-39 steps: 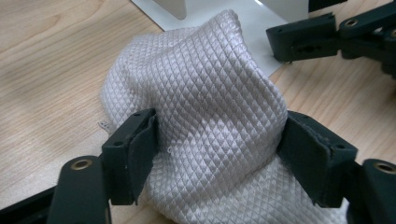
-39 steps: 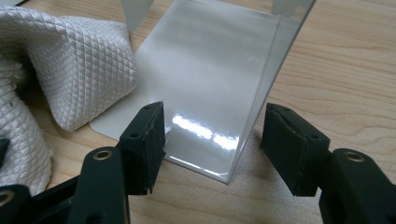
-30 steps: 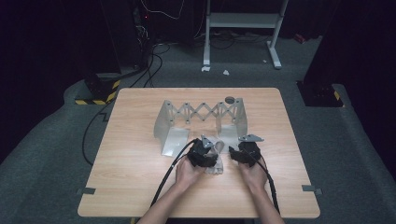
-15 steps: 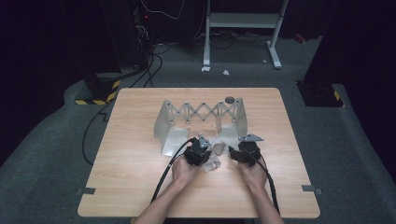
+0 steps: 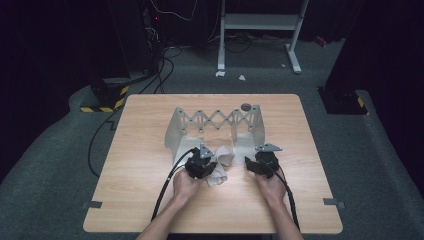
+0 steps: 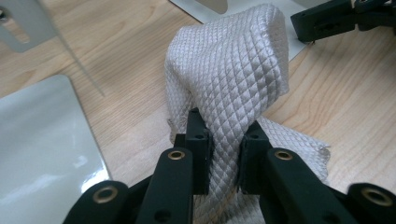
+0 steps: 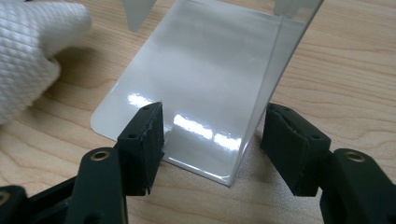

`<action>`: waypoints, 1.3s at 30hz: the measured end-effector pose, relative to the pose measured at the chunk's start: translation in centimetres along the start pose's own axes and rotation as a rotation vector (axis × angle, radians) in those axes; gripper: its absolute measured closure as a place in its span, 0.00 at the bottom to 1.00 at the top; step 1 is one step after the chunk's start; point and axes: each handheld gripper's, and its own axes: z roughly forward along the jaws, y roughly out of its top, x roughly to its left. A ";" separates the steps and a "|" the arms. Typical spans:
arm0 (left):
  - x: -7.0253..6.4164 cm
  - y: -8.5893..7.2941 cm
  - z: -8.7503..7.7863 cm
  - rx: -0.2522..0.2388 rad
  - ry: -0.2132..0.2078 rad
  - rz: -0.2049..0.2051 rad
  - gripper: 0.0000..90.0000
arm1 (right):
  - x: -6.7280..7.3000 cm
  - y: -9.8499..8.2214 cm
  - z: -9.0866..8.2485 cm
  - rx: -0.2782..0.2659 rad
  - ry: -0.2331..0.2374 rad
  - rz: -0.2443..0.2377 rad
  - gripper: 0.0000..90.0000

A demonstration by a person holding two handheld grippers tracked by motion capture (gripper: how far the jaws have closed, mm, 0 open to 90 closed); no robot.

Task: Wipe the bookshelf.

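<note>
One cloth (image 6: 229,79) fold pinched inside left claw (image 6: 224,154)

No readable text, label or number anywhere.

A light wooden worktop (image 5: 140,165) stands on grey carpet (image 5: 380,165). A small dark round disc (image 5: 245,106) lies near its far edge. Black cables (image 5: 160,65) and a white metal stand (image 5: 260,22) lie beyond.

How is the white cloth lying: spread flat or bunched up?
Bunched up: the left gripper pinches a raised fold of the white cloth, the rest crumpled on the table.
</note>
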 end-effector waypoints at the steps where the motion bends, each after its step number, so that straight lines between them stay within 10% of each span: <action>1: 0.2 -0.2 -0.2 0.000 0.004 0.000 0.87 | 0.0 0.0 0.0 0.000 0.000 0.000 0.43; 12: 2.3 -2.2 -2.9 -0.036 0.081 -0.099 0.87 | 0.0 0.0 0.0 0.000 0.000 0.001 0.43; 23: 5.0 -4.5 -4.0 0.032 0.183 -0.188 0.87 | 0.0 0.0 0.0 0.000 0.001 0.000 0.43; 39: 5.6 -5.7 -4.3 0.045 0.249 -0.203 0.87 | 0.1 0.0 0.0 0.000 0.002 0.001 0.43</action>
